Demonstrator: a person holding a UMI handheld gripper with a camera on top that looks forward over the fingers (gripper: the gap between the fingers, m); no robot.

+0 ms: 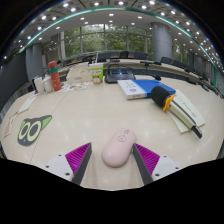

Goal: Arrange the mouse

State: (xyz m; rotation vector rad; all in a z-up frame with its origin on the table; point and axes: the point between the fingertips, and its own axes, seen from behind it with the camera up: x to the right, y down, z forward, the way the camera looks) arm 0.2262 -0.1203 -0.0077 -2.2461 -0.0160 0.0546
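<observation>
1. The tool (112, 160) stands wide; the pink mouse (118, 147) rests on the bench (90, 115) between its fingers.
2. Risk: the rounded shell could squirt forward if the pads close off-centre.

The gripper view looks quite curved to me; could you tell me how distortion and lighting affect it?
Gripper view: fisheye bends the table edge and ceiling lights; even overhead light, soft shadows; pink mouse sharp between the open gripper fingers.
</observation>
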